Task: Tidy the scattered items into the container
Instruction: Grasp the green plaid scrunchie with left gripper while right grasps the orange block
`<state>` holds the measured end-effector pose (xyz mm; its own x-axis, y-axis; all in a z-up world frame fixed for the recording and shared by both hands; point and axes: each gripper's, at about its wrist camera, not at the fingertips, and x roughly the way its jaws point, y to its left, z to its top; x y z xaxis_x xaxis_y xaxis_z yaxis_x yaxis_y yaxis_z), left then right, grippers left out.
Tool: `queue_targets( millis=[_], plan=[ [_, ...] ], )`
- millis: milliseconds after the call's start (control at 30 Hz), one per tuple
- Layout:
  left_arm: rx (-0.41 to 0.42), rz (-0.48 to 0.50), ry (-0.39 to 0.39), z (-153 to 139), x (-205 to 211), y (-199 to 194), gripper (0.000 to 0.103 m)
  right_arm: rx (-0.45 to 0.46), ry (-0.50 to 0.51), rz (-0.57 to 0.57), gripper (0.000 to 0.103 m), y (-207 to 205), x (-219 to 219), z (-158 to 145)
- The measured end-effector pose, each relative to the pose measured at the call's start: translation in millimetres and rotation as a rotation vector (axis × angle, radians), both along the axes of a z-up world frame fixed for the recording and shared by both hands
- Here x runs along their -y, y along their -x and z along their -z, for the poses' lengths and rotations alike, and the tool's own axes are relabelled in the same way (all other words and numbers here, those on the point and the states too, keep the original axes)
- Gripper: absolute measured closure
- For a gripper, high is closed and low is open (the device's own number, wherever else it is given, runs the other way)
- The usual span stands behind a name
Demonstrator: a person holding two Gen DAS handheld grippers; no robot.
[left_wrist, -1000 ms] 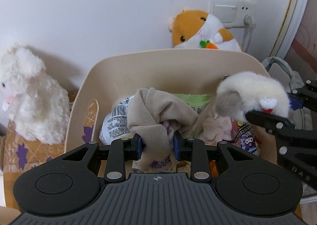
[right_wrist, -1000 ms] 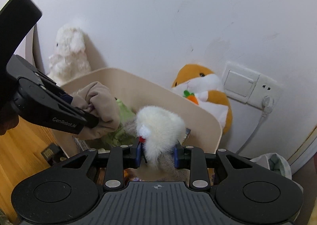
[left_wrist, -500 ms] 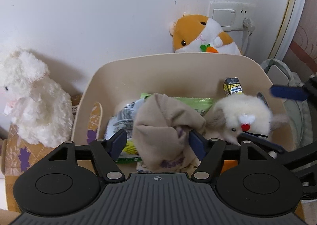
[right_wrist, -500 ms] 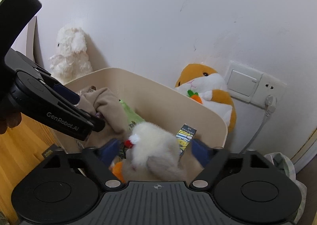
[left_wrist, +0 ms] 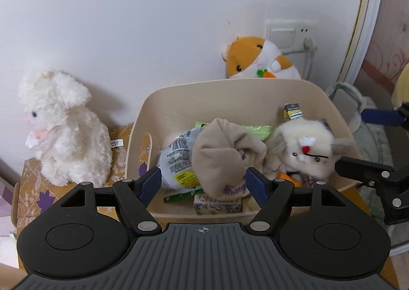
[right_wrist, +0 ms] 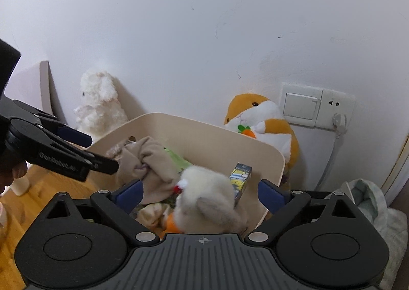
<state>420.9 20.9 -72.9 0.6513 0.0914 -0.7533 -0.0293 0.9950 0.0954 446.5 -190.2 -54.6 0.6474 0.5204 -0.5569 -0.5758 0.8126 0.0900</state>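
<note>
A beige bin (left_wrist: 230, 90) (right_wrist: 204, 134) stands against the wall. Inside lie a beige cloth (left_wrist: 222, 152) (right_wrist: 150, 157), a small white plush (left_wrist: 306, 147) (right_wrist: 207, 195), a snack bag (left_wrist: 176, 159) and a small carton (left_wrist: 294, 111) (right_wrist: 240, 177). My left gripper (left_wrist: 203, 182) is open and empty just in front of the cloth. My right gripper (right_wrist: 202, 193) is open and empty, its fingers either side of the white plush, which rests in the bin.
A white lamb plush (left_wrist: 61, 129) (right_wrist: 99, 101) sits left of the bin on a patterned box (left_wrist: 28, 187). An orange hamster plush (left_wrist: 258, 60) (right_wrist: 260, 121) leans behind the bin under a wall socket (right_wrist: 317, 103). Crumpled fabric (right_wrist: 368, 203) lies at the right.
Both grippers opened, dropping the beige cloth and the white plush into the bin, and both have pulled back and up from it.
</note>
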Motion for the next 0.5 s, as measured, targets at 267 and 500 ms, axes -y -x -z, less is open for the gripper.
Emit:
queue_targets(
  millis=[267, 500],
  plan=[
    [-0.023, -0.004, 0.024, -4.3, -12.8, 63.6, 0.027, 0.004, 0.011, -0.031, 0.000, 48.8, 2.4, 2.3],
    [-0.106, -0.012, 0.075, 13.0, -16.3, 120.3, 0.027, -0.078, 0.065, -0.065, 0.000, 81.4, -8.1, 21.6]
  ],
)
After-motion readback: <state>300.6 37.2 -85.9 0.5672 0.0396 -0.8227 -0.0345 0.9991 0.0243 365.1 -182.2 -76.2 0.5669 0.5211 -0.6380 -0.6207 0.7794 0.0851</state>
